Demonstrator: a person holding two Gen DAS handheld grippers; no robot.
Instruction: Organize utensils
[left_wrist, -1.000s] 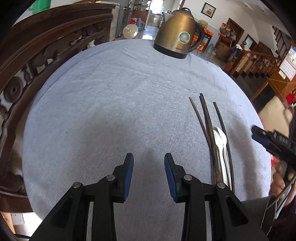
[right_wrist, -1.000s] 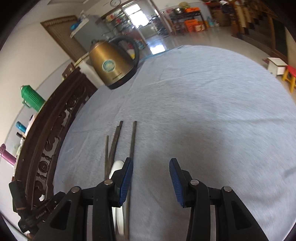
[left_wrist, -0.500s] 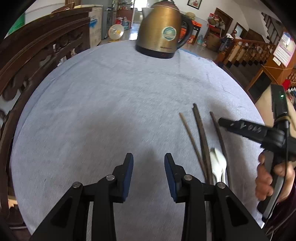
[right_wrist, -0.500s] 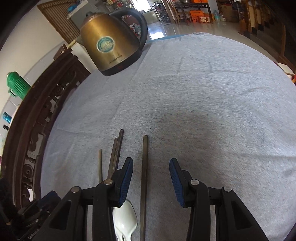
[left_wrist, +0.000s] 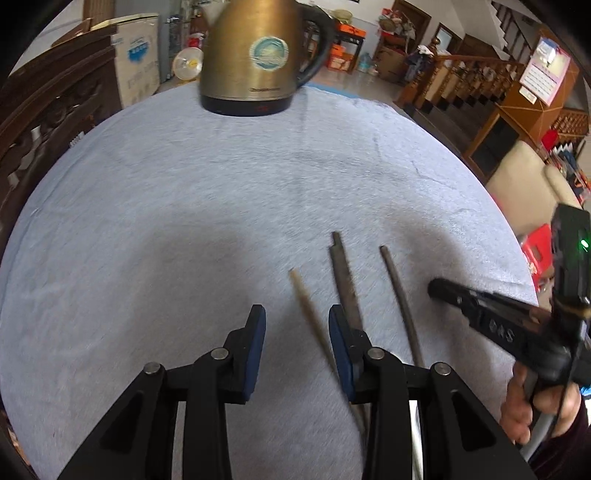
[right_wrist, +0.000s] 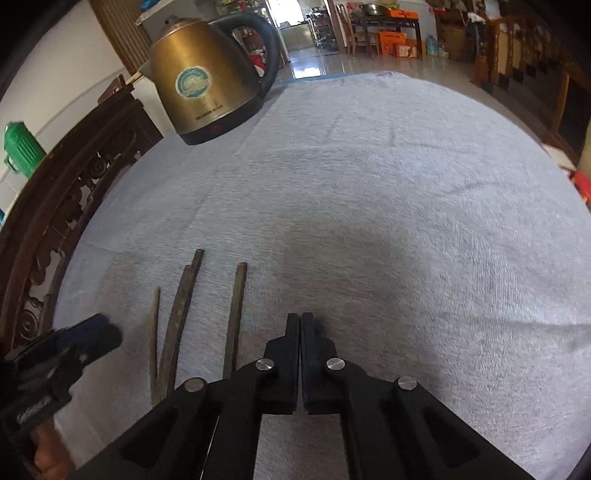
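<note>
Several chopsticks lie side by side on the blue-grey tablecloth (left_wrist: 184, 206). A thin pale chopstick (left_wrist: 303, 295) runs under the gap of my left gripper (left_wrist: 295, 317), close to its right finger. That gripper is open and its pads touch nothing. Two dark chopsticks (left_wrist: 345, 280) lie together just right of it, and a single dark chopstick (left_wrist: 400, 302) further right. My right gripper (right_wrist: 300, 318) is shut with nothing between its pads, just right of the single dark chopstick (right_wrist: 235, 310). The same right gripper (left_wrist: 480, 314) shows in the left wrist view.
A brass-coloured electric kettle (left_wrist: 255, 55) (right_wrist: 207, 96) stands at the table's far edge. A carved dark wooden chair back (right_wrist: 55, 206) borders the left side. The cloth (right_wrist: 406, 221) stretches right of the chopsticks. A hand (left_wrist: 532, 406) holds the right gripper's handle.
My left gripper has slid toward the chopsticks, so the pale one now lies under its gap. The right gripper's jaws have closed and it sits lower, beside the rightmost chopstick.
</note>
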